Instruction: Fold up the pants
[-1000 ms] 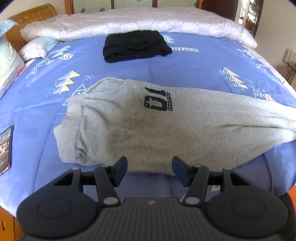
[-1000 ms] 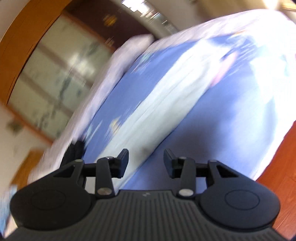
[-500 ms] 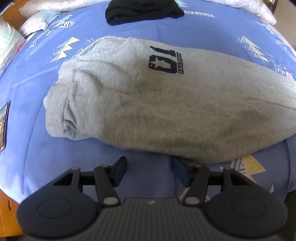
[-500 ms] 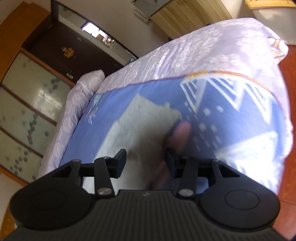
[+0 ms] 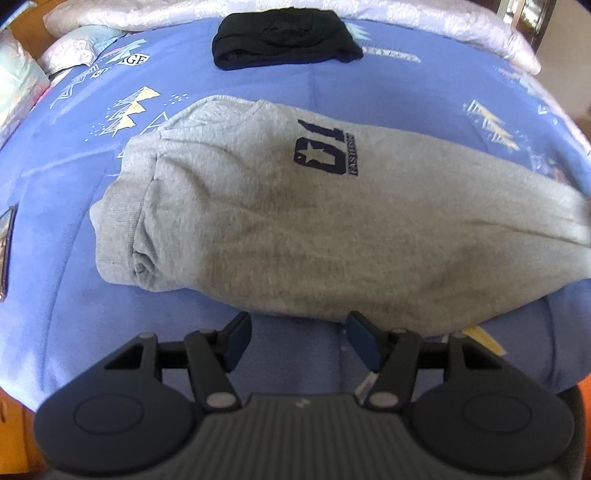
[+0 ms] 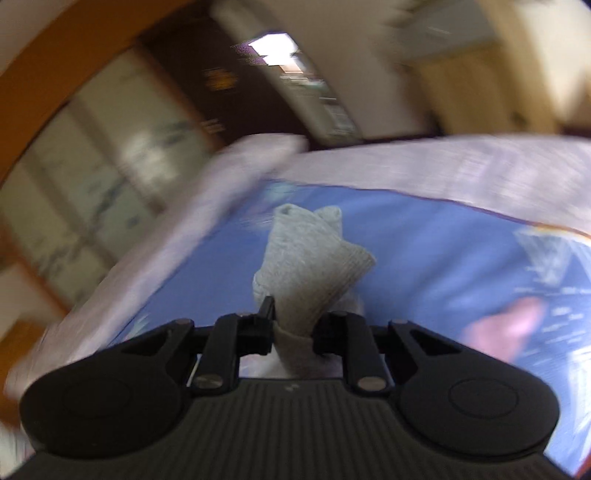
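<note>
So we've got one pair of grey sweatpants (image 5: pixel 295 229) here, soft fleecy knit with a ribbed waistband on the left end and a navy "10" print with a star in it. They're lying flat along the bed, just ahead of our left gripper (image 5: pixel 297 341), stretching off past its right side.

The left gripper hangs just short of the near edge of the pants with its jaws about halfway apart, nothing between them, blue pads showing.

Our right gripper (image 6: pixel 293 332) is the busy one. Its jaws have just been closing and now they're pinched on a bunched-up bit of the grey fabric (image 6: pixel 314 266), which sticks up in front of it in a lumpy cone with two ribbed cuff ends at the top. That view's pretty blurry.

Underneath it all is a blue bedsheet (image 5: pixel 229 99) with little triangle patterns. Further out beyond the pants we count one folded black garment (image 5: pixel 284 33), and behind that a pale shiny quilt (image 5: pixel 461 26) rolled along the far edge.
</note>
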Tool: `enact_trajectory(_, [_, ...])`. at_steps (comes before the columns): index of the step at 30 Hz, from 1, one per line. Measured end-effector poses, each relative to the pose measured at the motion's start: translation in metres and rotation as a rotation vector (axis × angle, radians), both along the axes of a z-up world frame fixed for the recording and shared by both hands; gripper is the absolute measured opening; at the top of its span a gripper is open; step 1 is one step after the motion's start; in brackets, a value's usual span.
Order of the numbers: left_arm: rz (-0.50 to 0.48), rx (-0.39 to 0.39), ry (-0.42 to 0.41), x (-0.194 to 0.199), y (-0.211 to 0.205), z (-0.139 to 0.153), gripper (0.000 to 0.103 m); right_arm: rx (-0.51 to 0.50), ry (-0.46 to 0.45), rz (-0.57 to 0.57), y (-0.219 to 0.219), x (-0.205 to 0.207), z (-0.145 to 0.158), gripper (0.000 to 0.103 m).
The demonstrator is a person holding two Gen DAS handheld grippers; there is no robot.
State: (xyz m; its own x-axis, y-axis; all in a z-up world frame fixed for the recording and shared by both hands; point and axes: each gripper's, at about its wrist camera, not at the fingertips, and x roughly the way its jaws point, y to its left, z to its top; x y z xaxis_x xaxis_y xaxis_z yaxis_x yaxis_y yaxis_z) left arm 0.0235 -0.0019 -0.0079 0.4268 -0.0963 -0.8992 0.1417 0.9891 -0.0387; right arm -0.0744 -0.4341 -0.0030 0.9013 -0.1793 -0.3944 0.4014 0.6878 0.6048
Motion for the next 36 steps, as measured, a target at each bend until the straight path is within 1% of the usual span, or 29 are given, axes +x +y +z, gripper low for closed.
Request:
enact_trajectory(3, [-0.004,-0.054,-0.010,-0.006,0.005,0.004,0.060,-0.050,-0.025,0.160,0.070,0.022,0.008,0.021])
enact_trajectory(6, [0.002,-0.098,-0.011,-0.011,0.015,0.006,0.061,-0.080,0.000,0.302,0.141,0.044,-0.001,0.021])
enact_trajectory(8, [0.011,-0.115,-0.014,-0.015,0.022,0.007,0.061,-0.083,0.049,0.386,0.184,0.059,-0.012,0.021])
enact_trajectory(10, [0.022,-0.122,-0.018,-0.019,0.030,0.008,0.062,-0.071,0.114,0.458,0.217,0.074,-0.027,0.025])
enact_trajectory(11, [0.028,-0.127,-0.021,-0.020,0.034,0.008,0.062,-0.082,0.151,0.490,0.231,0.082,-0.035,0.034])
enact_trajectory(12, [0.032,-0.133,-0.023,-0.021,0.038,0.009,0.062,-0.104,0.191,0.523,0.240,0.091,-0.043,0.048])
enact_trajectory(13, [0.032,-0.140,-0.026,-0.022,0.042,0.010,0.062,-0.134,0.230,0.560,0.248,0.095,-0.050,0.055])
enact_trajectory(15, [0.028,-0.153,-0.036,-0.022,0.046,0.011,0.063,-0.197,0.206,0.576,0.254,0.086,-0.046,0.070])
enact_trajectory(17, [0.023,-0.166,-0.040,-0.019,0.046,0.011,0.065,-0.203,0.161,0.611,0.246,0.075,-0.034,0.080])
enact_trajectory(18, [0.020,-0.174,-0.040,-0.016,0.045,0.011,0.065,-0.199,0.127,0.619,0.238,0.072,-0.027,0.081])
enact_trajectory(19, [0.015,-0.183,-0.039,-0.014,0.041,0.011,0.065,-0.195,0.087,0.620,0.229,0.061,-0.020,0.081])
enact_trajectory(20, [0.006,-0.193,-0.038,-0.011,0.038,0.010,0.065,-0.191,0.058,0.611,0.227,0.058,-0.018,0.080])
enact_trajectory(22, [-0.013,-0.202,-0.038,-0.007,0.026,0.009,0.065,-0.156,0.028,0.555,0.206,0.049,-0.011,0.076])
enact_trajectory(23, [-0.025,-0.200,-0.039,-0.004,0.017,0.009,0.065,-0.121,0.029,0.520,0.196,0.049,-0.012,0.063])
enact_trajectory(24, [-0.038,-0.197,-0.039,-0.002,0.010,0.009,0.065,-0.083,0.034,0.494,0.187,0.041,-0.014,0.047])
enact_trajectory(25, [-0.056,-0.193,-0.040,0.001,0.001,0.009,0.065,-0.047,0.043,0.473,0.179,0.040,-0.017,0.039])
enact_trajectory(26, [-0.075,-0.187,-0.044,0.005,-0.009,0.010,0.065,-0.023,0.054,0.456,0.172,0.043,-0.021,0.027])
enact_trajectory(27, [-0.092,-0.179,-0.052,0.008,-0.018,0.011,0.064,-0.010,0.068,0.445,0.169,0.046,-0.024,0.022])
enact_trajectory(30, [-0.126,-0.187,-0.071,0.013,-0.040,0.016,0.064,0.019,0.077,0.446,0.174,0.063,-0.033,0.022])
enact_trajectory(33, [-0.149,-0.202,-0.078,0.015,-0.049,0.017,0.065,0.051,0.087,0.492,0.191,0.077,-0.042,0.022])
enact_trajectory(35, [-0.150,-0.191,-0.069,0.016,-0.049,0.012,0.065,0.053,0.129,0.549,0.207,0.087,-0.053,0.022])
enact_trajectory(36, [-0.143,-0.186,-0.059,0.016,-0.047,0.009,0.065,0.026,0.172,0.581,0.217,0.092,-0.060,0.024])
